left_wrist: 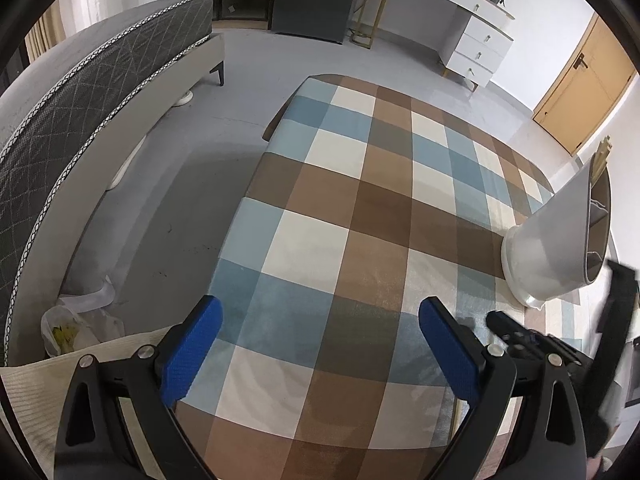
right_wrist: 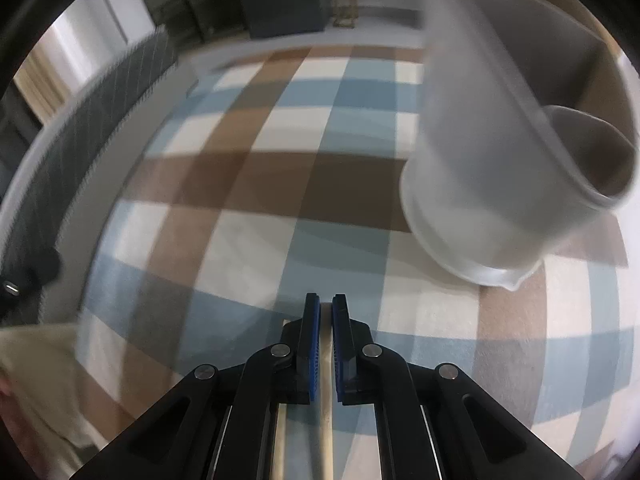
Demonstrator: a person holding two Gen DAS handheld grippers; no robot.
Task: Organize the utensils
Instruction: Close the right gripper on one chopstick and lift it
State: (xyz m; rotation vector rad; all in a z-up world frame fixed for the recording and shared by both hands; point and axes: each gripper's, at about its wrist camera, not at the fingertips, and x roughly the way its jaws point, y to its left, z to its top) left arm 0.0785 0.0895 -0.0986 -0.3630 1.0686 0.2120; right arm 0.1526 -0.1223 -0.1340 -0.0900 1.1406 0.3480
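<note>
A white utensil holder (left_wrist: 556,240) stands on the checked tablecloth (left_wrist: 360,220) at the right; pale wooden stick ends poke out of its top. In the right wrist view the holder (right_wrist: 480,168) is close ahead at the upper right, blurred. My right gripper (right_wrist: 326,308) is shut on a thin pale wooden utensil (right_wrist: 325,420) that runs back between the blue pads. My left gripper (left_wrist: 320,320) is open and empty above the cloth, left of the holder. The right gripper's black frame (left_wrist: 532,344) shows at the left wrist view's lower right.
A bed with a grey patterned mattress (left_wrist: 80,112) stands left of the table. A white desk with drawers (left_wrist: 472,36) and a wooden door (left_wrist: 580,88) are at the back. A plastic bag (left_wrist: 76,328) lies on the floor.
</note>
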